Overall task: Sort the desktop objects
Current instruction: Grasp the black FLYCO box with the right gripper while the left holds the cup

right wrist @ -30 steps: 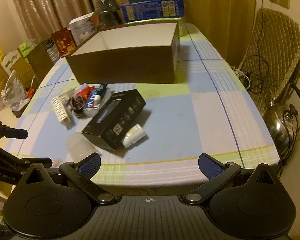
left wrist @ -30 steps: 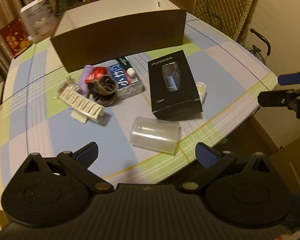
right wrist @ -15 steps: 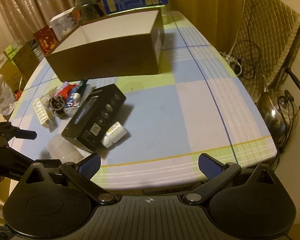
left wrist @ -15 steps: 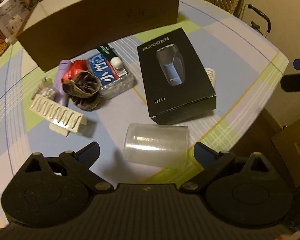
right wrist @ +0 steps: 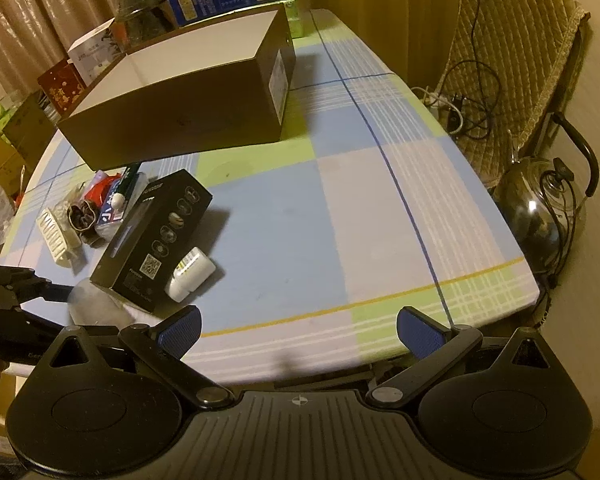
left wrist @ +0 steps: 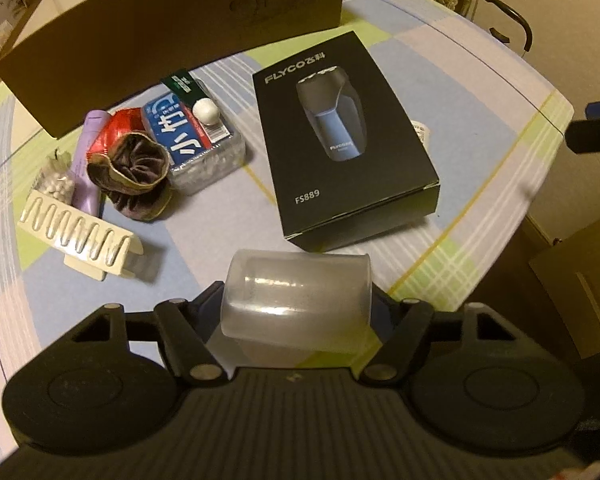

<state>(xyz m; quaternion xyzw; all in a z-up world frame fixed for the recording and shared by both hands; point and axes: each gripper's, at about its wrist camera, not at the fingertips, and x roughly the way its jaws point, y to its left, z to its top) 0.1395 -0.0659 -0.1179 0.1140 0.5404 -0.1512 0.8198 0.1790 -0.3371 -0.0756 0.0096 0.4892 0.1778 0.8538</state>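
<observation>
A clear plastic cup lies on its side at the table's near edge, and my left gripper is shut on it, one finger at each end. It shows faintly in the right wrist view. Beyond it lie a black FLYCO shaver box, a white ridged clip, a dark cloth pouch, a purple tube, a blue-labelled clear pack and a small white bottle. My right gripper is open and empty over the table's front edge.
A large open brown cardboard box stands behind the clutter; it also shows in the right wrist view. The checked tablecloth covers the table. Boxes and a glass bowl stand at the back. A chair with cables and a kettle are on the right.
My left gripper moved forward and down to the clear cup, and its fingers closed onto the cup. The right gripper shifted slightly and stayed open.
</observation>
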